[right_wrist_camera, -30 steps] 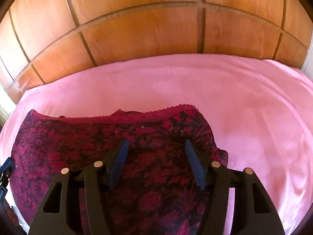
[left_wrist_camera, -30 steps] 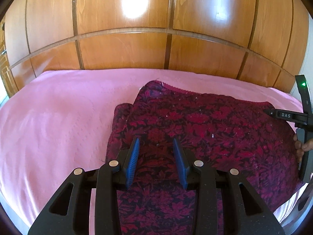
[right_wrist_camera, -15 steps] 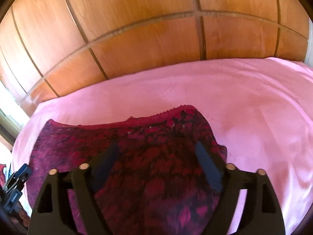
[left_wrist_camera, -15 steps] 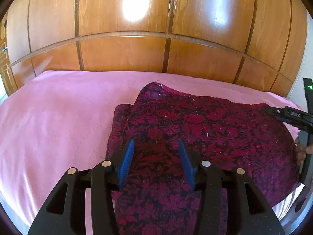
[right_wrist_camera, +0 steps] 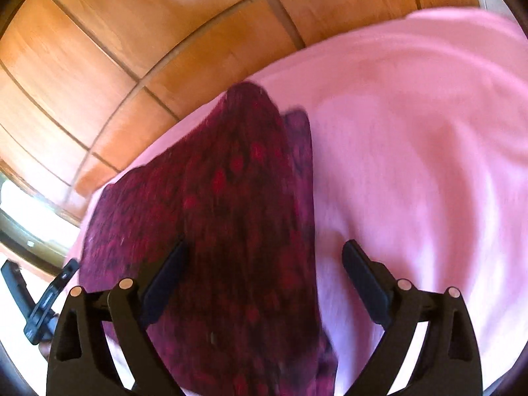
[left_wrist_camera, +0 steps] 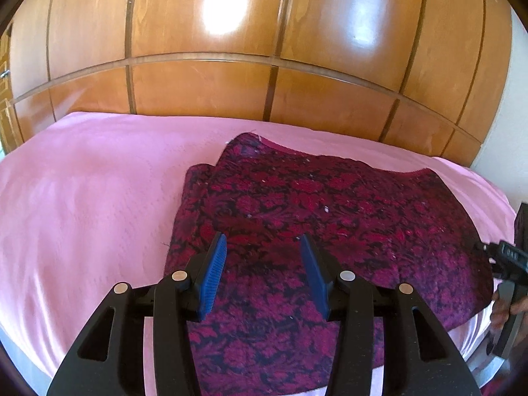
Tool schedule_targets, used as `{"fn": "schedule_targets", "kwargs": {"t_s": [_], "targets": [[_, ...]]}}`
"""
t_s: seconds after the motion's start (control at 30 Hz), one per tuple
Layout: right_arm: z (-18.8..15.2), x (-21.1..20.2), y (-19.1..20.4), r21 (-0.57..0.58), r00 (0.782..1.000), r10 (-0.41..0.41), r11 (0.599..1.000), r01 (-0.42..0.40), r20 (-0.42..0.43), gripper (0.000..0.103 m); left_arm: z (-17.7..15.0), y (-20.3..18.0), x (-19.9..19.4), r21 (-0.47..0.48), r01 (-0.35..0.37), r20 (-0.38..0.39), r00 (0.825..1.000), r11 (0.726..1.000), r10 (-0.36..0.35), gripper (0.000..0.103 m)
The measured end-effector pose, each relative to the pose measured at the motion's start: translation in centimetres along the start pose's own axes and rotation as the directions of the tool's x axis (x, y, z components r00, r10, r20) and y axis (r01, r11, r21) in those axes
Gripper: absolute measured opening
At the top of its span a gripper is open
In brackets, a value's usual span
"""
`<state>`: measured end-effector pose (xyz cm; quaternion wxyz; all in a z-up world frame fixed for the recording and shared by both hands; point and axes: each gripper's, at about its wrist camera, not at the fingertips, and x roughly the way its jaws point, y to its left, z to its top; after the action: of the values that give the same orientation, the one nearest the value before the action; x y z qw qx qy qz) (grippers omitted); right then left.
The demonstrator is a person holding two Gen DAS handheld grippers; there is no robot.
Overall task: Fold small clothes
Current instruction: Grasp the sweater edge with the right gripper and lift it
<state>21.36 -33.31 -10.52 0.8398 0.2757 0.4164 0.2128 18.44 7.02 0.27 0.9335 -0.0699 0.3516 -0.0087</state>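
One garment (left_wrist_camera: 330, 224) is in sight, a dark cloth with a red flower pattern, lying spread on one pink bedsheet (left_wrist_camera: 92, 198). Behind the bed runs a wall of glossy wooden panels (left_wrist_camera: 204, 85), split by thin dark seams; two bright patches of light sit on them in the left wrist view. No box, basket or other container shows, so the garment rests on the sheet alone.

There are two grippers. The left gripper (left_wrist_camera: 262, 260) hangs just above the near part of the garment, with the cloth stretching ahead of it and off to its right. Its blue pads (left_wrist_camera: 213, 277) stand apart, with only air between them and the cloth below, so it grips nothing. Along the garment's edge to this gripper's left a second layer of the same cloth peeks out, a fold lying underneath.

The right gripper (right_wrist_camera: 262, 277) has just been spreading its jaws and now stands wide open. This view is blurred. One finger (right_wrist_camera: 165, 280) is over the garment (right_wrist_camera: 231, 198), the other over bare sheet (right_wrist_camera: 412, 132), and the cloth's edge runs between them, below the jaws; nothing is pinched. The garment reaches ahead and to this gripper's left.

At the far right of the left wrist view, part of the right gripper (left_wrist_camera: 508, 257) and a hand (left_wrist_camera: 505, 307) on its handle show beside the garment's edge.
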Motion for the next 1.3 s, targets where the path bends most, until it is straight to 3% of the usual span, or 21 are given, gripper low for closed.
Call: {"fn": "schedule_targets", "kwargs": {"t_s": [0.1,0.23,0.37,0.47,0.7,0.9,1.07,1.13,1.2,1.3], "targets": [[-1.8,-0.6,-0.4,0.02,0.998,0.063,0.998,-0.062,-0.025,0.094,-0.2,-0.5,-0.3,0.012,0.013,0.004,1.0,1.0,-0.013,0.046],[-3.6,-1.2,0.3,-0.029,0.994,0.088,0.995,-0.09,-0.066,0.091,-0.4,-1.4,-0.5,0.028,0.027,0.006,1.0,0.999,-0.027,0.046],[-4.3,-1.3,0.8,-0.044,0.996,0.056,0.997,-0.059,-0.063,0.063,-0.5,-2.4,-0.3,0.049,0.036,-0.004,0.999,0.998,-0.036,0.046],[-4.3,-1.5,1.2,-0.05,0.996,0.068,0.996,-0.071,-0.062,0.051,-0.7,-3.1,0.2,0.068,0.037,-0.023,0.999,0.997,-0.035,0.046],[-4.4,-2.7,1.7,-0.076,0.996,0.074,0.994,-0.079,-0.057,0.039,-1.0,-4.0,1.4,0.085,0.021,-0.059,0.998,0.996,-0.016,0.046],[-4.0,-3.5,2.0,-0.075,0.993,0.102,0.992,-0.106,-0.056,0.034,-1.1,-4.2,2.2,0.086,0.018,-0.084,0.996,0.996,-0.01,0.046],[-3.9,-3.7,2.1,-0.11,0.995,0.068,0.991,-0.075,-0.071,0.035,-0.9,-4.1,2.5,0.087,0.029,-0.088,0.996,0.996,-0.021,0.046],[-4.0,-2.8,1.7,-0.101,0.995,0.042,0.994,-0.051,-0.095,0.041,-0.8,-4.0,2.6,0.088,0.035,-0.089,0.996,0.996,-0.027,0.046],[-4.2,-2.3,1.1,-0.081,0.994,0.042,0.995,-0.051,-0.104,0.075,-0.8,-3.8,2.7,0.093,0.041,-0.088,0.996,0.995,-0.033,0.046],[-4.7,-1.8,0.2,-0.061,0.995,0.032,0.997,-0.037,-0.094,0.075,-0.8,-3.6,2.8,0.091,0.053,-0.085,0.995,0.994,-0.045,0.046]]}}
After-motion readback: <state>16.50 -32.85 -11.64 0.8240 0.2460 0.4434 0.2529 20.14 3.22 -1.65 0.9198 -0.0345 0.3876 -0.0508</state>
